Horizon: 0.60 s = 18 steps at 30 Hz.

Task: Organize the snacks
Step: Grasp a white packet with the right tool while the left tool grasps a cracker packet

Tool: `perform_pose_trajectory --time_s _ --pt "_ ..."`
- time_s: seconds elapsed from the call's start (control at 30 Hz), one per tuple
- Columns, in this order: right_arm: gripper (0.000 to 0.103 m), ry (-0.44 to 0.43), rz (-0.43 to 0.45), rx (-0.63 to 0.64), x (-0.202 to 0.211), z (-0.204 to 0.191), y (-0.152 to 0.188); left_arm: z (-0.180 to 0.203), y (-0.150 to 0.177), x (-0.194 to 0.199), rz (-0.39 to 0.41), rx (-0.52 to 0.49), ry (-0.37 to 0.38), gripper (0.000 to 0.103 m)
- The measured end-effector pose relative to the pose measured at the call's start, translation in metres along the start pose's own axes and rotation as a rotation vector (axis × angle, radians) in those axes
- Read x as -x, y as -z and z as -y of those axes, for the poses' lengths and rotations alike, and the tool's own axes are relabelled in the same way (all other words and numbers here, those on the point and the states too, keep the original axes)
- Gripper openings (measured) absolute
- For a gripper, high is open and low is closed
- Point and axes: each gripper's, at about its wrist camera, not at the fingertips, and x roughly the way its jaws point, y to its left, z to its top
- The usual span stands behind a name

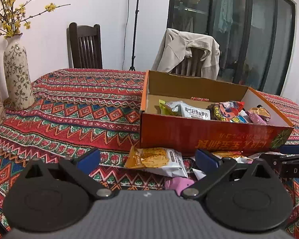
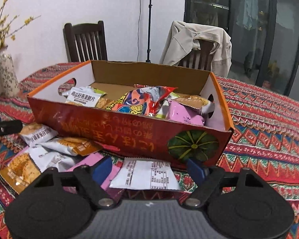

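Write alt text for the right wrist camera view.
The open right gripper straddles a white snack packet lying on a patterned tablecloth, just in front of a red cardboard box full of snacks. More packets are scattered to the left.

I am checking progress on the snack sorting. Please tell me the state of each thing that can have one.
cardboard box: open, partly filled with snack packets
white snack packet: lying flat on the tablecloth, between open jaws, not gripped
left gripper: open, empty
right gripper: open
beige jacket: draped over a chair back
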Motion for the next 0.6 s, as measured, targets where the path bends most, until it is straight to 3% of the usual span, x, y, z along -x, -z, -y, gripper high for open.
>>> perform_pose_trajectory --time_s 0.17,0.6 --pt "0.061 -0.062 -0.002 -0.048 0.000 0.009 0.002 -0.002 0.001 -0.001 -0.007 0.010 -0.003 0.103" --pt "0.048 -0.020 -0.017 -0.053 0.003 0.009 0.010 -0.004 0.002 -0.006 -0.024 0.023 -0.016 0.103"
